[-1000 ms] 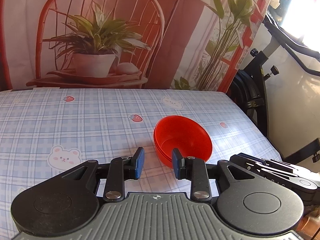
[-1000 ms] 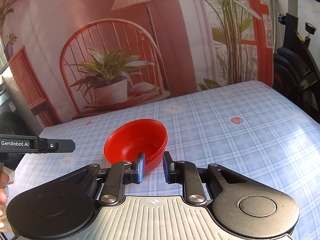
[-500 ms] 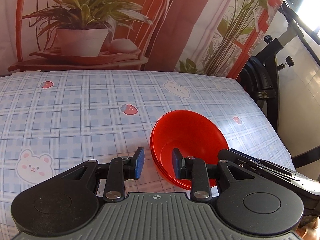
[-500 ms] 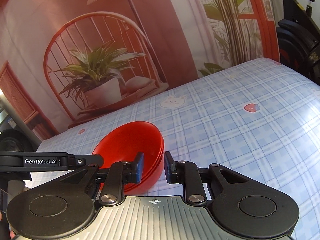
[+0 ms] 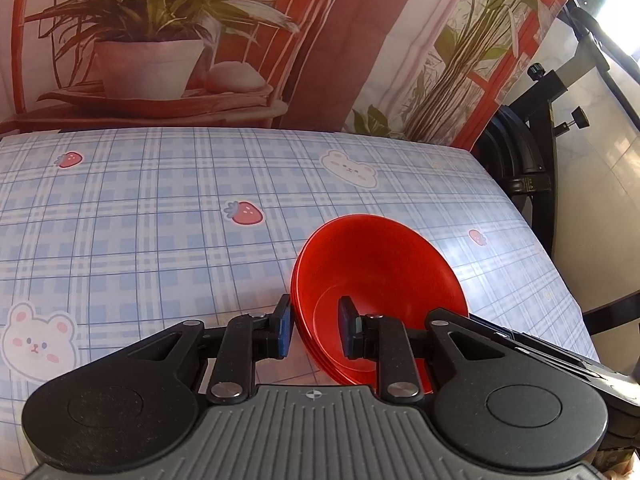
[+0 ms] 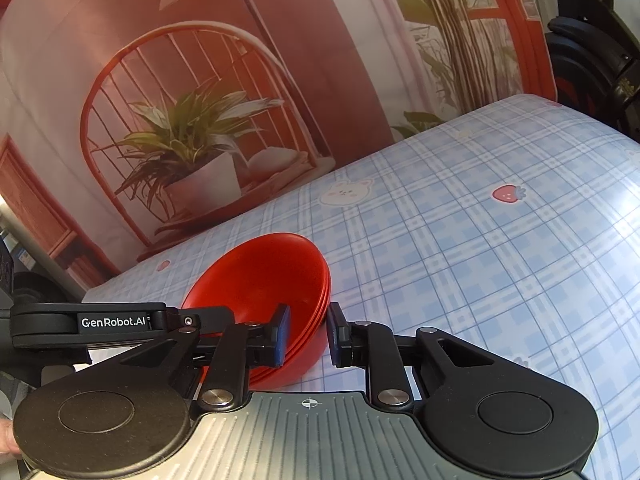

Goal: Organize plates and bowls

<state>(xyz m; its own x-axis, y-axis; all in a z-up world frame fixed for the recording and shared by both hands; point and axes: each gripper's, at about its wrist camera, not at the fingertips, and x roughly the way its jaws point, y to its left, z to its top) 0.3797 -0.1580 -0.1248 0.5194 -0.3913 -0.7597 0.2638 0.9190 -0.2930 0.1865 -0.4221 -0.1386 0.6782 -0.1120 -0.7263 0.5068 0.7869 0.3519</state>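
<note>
A stack of nested red bowls (image 5: 376, 280) sits on the blue plaid tablecloth (image 5: 160, 240). My left gripper (image 5: 315, 330) is open and straddles the stack's left rim, one finger outside and one inside the bowl. The stack also shows in the right wrist view (image 6: 264, 280). My right gripper (image 6: 306, 336) is open and straddles the stack's right rim, its left finger inside the bowl and its right finger outside. Neither gripper's pads visibly press the rim. The left gripper's body (image 6: 116, 322) shows in the right wrist view at the left.
A printed backdrop with a potted plant and chair (image 5: 152, 40) hangs behind the table. A black exercise machine (image 5: 536, 136) stands past the table's right edge. The table edge (image 5: 560, 280) runs close to the right of the bowls.
Both grippers have moved forward onto the bowl stack, from short of it to straddling its opposite rims. The bowls themselves have stayed in place.
</note>
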